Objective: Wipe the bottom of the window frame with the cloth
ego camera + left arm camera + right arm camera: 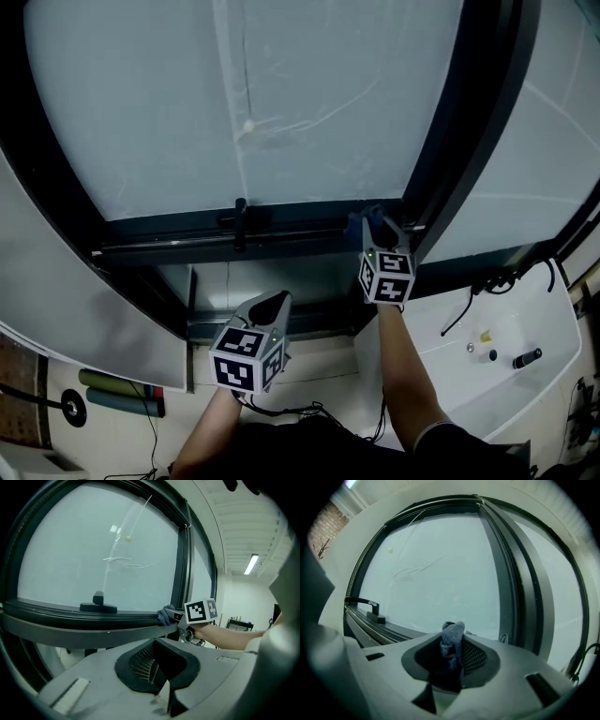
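Observation:
The dark window frame's bottom rail runs across the head view, with a black handle on it. My right gripper is shut on a blue-grey cloth, and the cloth presses on the rail's right end, beside the dark vertical post. From the left gripper view the cloth shows bunched on the rail's edge. My left gripper hangs lower, below the rail, shut with nothing between its jaws.
A white sill or counter at the lower right carries a black cable and small dark items. Rolled mats lie on the floor at lower left. A white wall panel flanks the window's left.

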Tool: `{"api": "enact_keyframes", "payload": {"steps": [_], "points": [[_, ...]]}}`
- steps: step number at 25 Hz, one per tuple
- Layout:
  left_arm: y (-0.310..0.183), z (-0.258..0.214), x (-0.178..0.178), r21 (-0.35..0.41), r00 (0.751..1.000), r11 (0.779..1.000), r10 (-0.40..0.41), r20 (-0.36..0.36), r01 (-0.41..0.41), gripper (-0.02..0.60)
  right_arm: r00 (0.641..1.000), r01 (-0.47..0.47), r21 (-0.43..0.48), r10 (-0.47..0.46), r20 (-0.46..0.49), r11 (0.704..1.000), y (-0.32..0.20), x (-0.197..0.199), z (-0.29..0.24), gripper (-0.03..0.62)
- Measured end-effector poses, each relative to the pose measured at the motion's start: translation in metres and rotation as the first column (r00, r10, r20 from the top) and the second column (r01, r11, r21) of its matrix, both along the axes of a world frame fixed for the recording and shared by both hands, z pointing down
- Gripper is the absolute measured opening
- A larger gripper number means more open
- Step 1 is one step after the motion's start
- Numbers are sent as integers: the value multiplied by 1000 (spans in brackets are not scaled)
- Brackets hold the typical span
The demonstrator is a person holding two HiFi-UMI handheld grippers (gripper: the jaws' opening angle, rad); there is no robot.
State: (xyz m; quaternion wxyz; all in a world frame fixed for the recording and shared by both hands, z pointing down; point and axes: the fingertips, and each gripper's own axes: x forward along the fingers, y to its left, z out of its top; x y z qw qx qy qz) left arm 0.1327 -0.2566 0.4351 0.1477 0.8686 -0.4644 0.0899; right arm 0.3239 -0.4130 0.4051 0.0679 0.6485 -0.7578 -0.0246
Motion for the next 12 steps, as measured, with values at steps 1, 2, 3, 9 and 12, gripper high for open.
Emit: {"api": "enact_keyframes", "payload": {"steps": [1, 2, 3, 9, 12], "points": [[4, 0, -8, 2, 1000, 1000, -7, -4, 7, 8, 1000, 18, -2, -18, -1, 1000, 3, -17, 2, 109], [6, 1, -17, 4, 1000, 1000, -14, -8, 14, 8, 999, 35, -4, -35, -4, 999, 6, -35, 4, 109], [8, 0, -27, 7, 1000, 1000, -20, -13, 20, 8, 999, 50, -4, -50, -6, 999, 7, -53, 5, 109], [16, -7, -97, 23, 999, 999, -39, -21, 39, 8, 997, 73, 19, -73, -11, 997, 17, -150, 7, 109], [17, -9, -132, 26, 999, 999, -46, -23, 46, 8, 997, 76, 33, -76, -6, 997, 20, -185, 8, 109]]}}
